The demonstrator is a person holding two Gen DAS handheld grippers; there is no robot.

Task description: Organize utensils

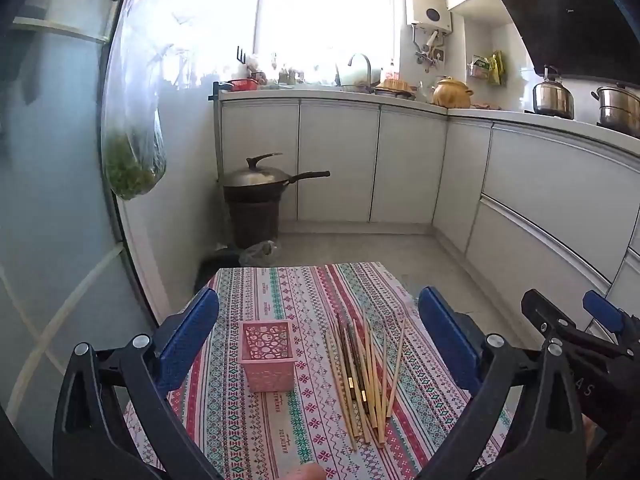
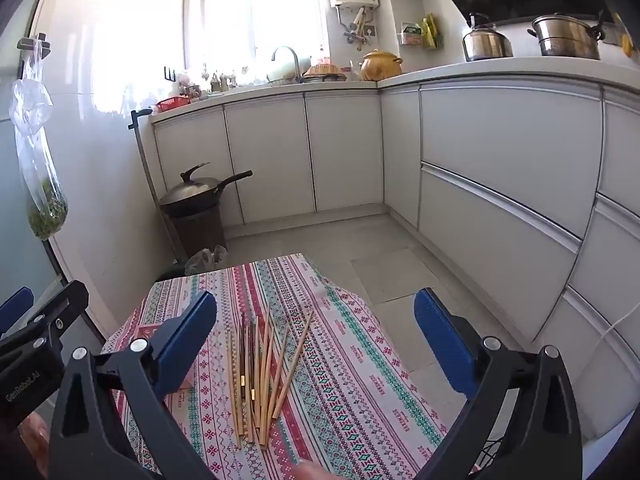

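Grippers both over patterned striped tablecloth (image 1: pixel 248 432). L→R: my left gripper (image 1: pixel 318 344) w/ blue pads spread wide, nothing held; pink perforated plastic basket (image 1: pixel 267 356) upright, just left of loose bundle of wooden chopsticks (image 1: pixel 362 376) lying flat; my right gripper (image 2: pixel 316 344) also spread wide, empty, above chopsticks.
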